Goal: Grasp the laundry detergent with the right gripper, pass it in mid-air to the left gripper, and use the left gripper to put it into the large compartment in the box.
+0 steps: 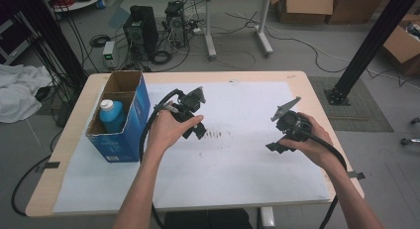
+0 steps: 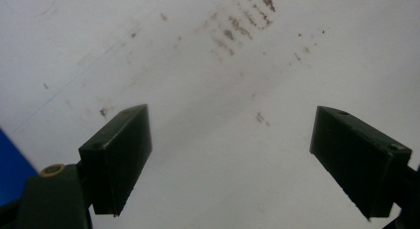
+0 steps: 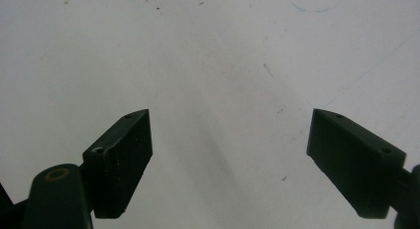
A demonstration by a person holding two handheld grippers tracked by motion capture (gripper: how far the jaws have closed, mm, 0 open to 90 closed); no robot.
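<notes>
The blue bottle (image 1: 112, 115) with its white cap stood upright inside the open blue carton (image 1: 130, 121), off to the left of your left gripper (image 1: 194, 131) and closer to it than anything else on the table. It looked like a plastic bottle: probably stiff enough to take a firm squeeze, likely smooth and a little slippery, and its weight depended on how full it was, which you could not tell from above. The carton walls hid most of its body, so the neck just under the cap, or the cap itself, seemed the only place to take hold, with a straight lift to clear the cardboard. The carton carried a small white label low on its near face, but the print was too small to read; no brand could be made out on the bottle either.

Your left gripper hung over the white table cover (image 1: 247, 164), jaws spread wide with nothing between them; in the left gripper view (image 2: 231, 159) a sliver of blue showed at its lower left and rows of brownish smudges (image 2: 237, 26) lay ahead of the jaws.

Further right, your right gripper (image 1: 277, 147) was likewise released and empty, well apart from the carton; in the right gripper view (image 3: 229, 157) bare, faintly marked sheet lay under it.
</notes>
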